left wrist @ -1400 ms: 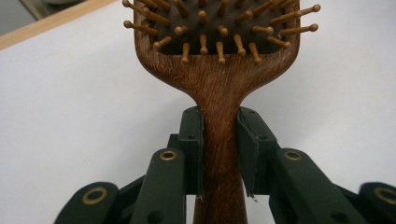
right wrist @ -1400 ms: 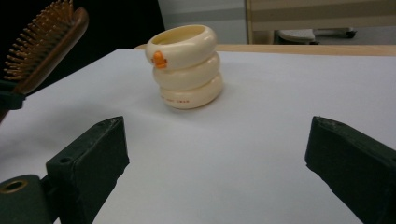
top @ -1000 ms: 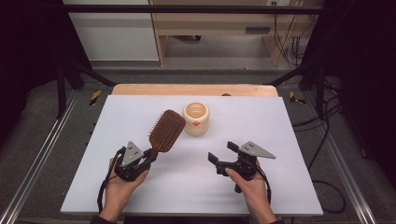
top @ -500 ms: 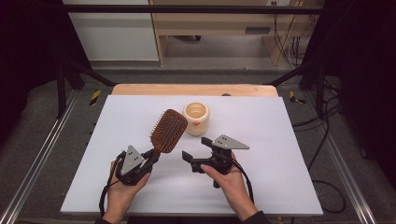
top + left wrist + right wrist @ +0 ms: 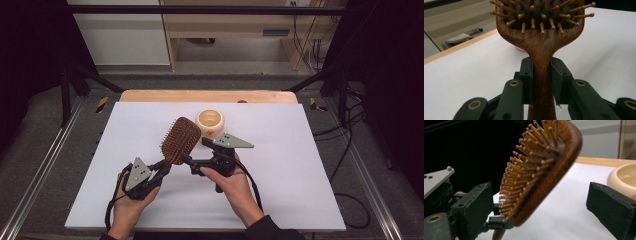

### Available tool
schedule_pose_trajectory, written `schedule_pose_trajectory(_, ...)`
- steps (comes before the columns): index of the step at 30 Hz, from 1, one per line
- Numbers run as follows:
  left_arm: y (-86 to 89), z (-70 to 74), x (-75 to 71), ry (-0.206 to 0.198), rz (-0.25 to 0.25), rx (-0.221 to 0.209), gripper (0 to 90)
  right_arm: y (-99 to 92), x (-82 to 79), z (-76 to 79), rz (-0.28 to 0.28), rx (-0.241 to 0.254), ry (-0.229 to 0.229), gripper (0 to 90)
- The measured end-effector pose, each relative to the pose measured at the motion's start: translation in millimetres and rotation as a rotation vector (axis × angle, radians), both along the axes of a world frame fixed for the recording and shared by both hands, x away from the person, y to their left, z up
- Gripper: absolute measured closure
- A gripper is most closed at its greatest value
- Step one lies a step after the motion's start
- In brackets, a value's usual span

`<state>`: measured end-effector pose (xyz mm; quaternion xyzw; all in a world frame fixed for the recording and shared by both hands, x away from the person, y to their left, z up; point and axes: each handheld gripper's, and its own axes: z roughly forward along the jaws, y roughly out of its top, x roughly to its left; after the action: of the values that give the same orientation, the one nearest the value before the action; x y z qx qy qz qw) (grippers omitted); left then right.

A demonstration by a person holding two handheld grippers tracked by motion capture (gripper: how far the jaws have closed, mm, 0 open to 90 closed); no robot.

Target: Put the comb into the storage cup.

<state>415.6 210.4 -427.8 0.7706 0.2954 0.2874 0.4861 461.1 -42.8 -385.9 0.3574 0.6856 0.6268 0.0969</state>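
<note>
**Inspector A:** The left gripper (image 5: 162,170) is seen at the near left of the white table (image 5: 300,165), held in the person's left hand (image 5: 131,200). Its jaws are closed on the handle of a wooden hairbrush (image 5: 180,140). In the left gripper view the two pads (image 5: 527,75) are pressed against either side of the narrow neck of the hairbrush (image 5: 541,47), just below the head.

**Inspector B:** Confirmed. The brush is held clear of the table surface, its head tilted up and away from the person. The bristles (image 5: 524,177) are noted in the right gripper view as wooden pins with rounded tips.

**Inspector A:** And the right gripper (image 5: 192,155)?

**Inspector B:** It is held in the right hand (image 5: 230,177) and pointed left, toward the brush. Its jaws are spread wide. In the right gripper view the brush head (image 5: 541,172) is seen between the two pads (image 5: 474,205), with a gap on each side; no contact is observed.

**Inspector A:** Other items?

**Inspector B:** A cream bowl (image 5: 209,122) is recorded on the table just beyond the brush head, with an orange mark on its near side. A wooden board edge (image 5: 150,95) is seen along the far side of the table.
</note>
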Motion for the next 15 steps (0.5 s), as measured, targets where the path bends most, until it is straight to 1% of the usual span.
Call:
schedule_pose_trajectory(3,-0.4,0.4,-0.6,-0.005,-0.004,-0.002,72.6,3.0,1.6,2.9,0.004,0.003,0.006,7.5)
schedule_pose_trajectory(4,-0.9,0.2,-0.6,-0.006,-0.008,0.0,72.6,5.5,2.4,6.5,0.013,0.003,0.003,7.7)
schedule_pose_trajectory(6,-1.2,-0.2,-0.5,-0.006,-0.009,0.0,72.5,6.3,2.6,7.9,0.016,0.005,0.003,7.8)
schedule_pose_trajectory(8,-1.2,-0.6,-0.6,-0.009,-0.01,0.005,72.6,8.2,4.1,13.1,0.021,0.012,0.005,8.5)
schedule_pose_trajectory(10,-1.2,-0.4,-0.8,-0.01,-0.01,0.005,72.6,8.5,4.4,14.0,0.022,0.013,0.006,8.7)
schedule_pose_trajectory(11,-1.3,-0.3,-1.2,-0.013,-0.011,0.006,72.5,8.9,6.0,16.1,0.025,0.022,0.014,9.7)
schedule_pose_trajectory(15,-1.7,-0.3,-1.8,-0.019,-0.01,0.004,72.5,9.2,8.1,18.1,0.029,0.025,0.014,11.1)
